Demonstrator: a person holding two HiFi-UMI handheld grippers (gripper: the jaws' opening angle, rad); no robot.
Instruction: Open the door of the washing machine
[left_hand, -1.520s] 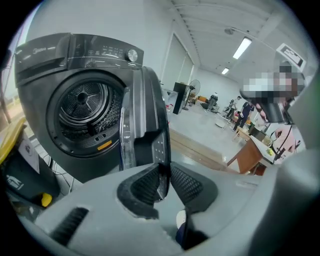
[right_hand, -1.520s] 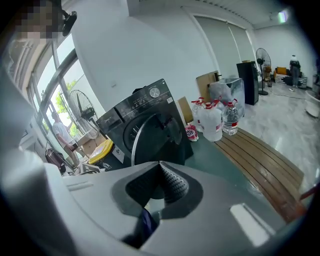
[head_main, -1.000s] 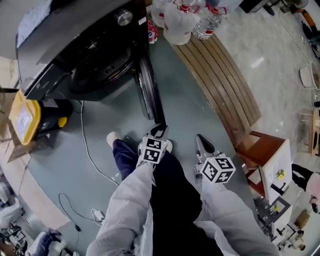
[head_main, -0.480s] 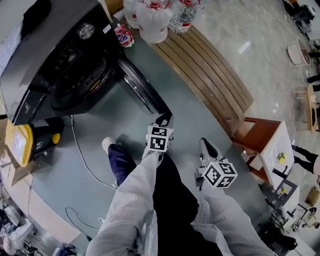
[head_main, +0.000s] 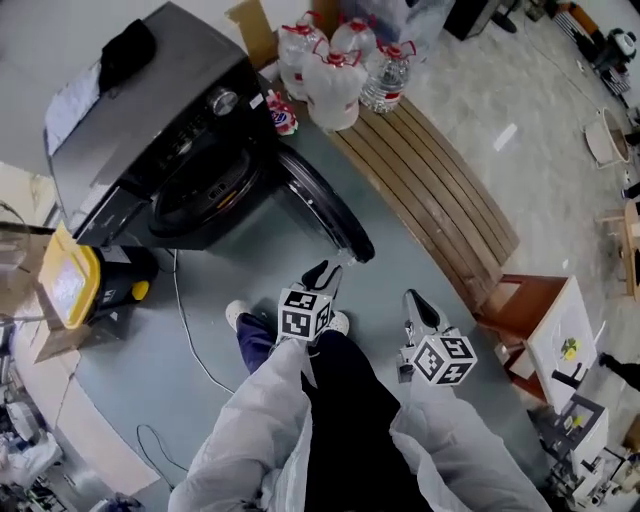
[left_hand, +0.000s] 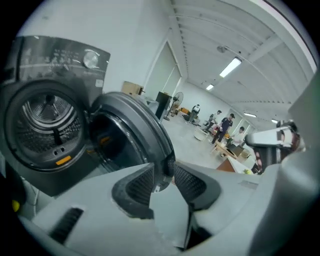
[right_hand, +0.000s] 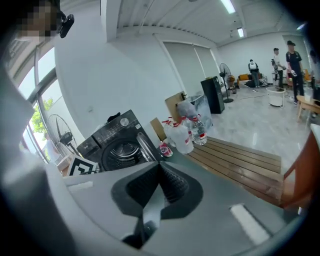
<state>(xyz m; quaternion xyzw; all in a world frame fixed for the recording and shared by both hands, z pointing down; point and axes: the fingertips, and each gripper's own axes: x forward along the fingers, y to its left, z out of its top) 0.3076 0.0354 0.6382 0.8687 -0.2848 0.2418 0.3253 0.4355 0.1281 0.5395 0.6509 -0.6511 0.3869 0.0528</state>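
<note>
The dark washing machine (head_main: 150, 150) stands at the upper left with its round door (head_main: 325, 205) swung wide to the right, and the drum (left_hand: 47, 125) is exposed. My left gripper (head_main: 322, 272) hovers just short of the door's free edge, apart from it. In the left gripper view the door (left_hand: 135, 130) fills the middle. Its rim shows through the gap of the left gripper (left_hand: 165, 176), whose jaws are opening with no pad pressing on it. My right gripper (head_main: 415, 300) hangs to the right over the floor. In its own view the right gripper (right_hand: 161, 172) is shut on nothing.
Large water bottles (head_main: 335, 65) stand behind the machine's right side. A slatted wooden platform (head_main: 430, 190) runs along the right. A yellow container (head_main: 68, 285) sits left of the machine and a cable (head_main: 185, 330) trails on the floor. A red-brown chair (head_main: 520, 310) is near the right gripper.
The left gripper was at the door's free edge in both earlier frames. It now stands back from it. The door sits wider open and both grippers have risen.
</note>
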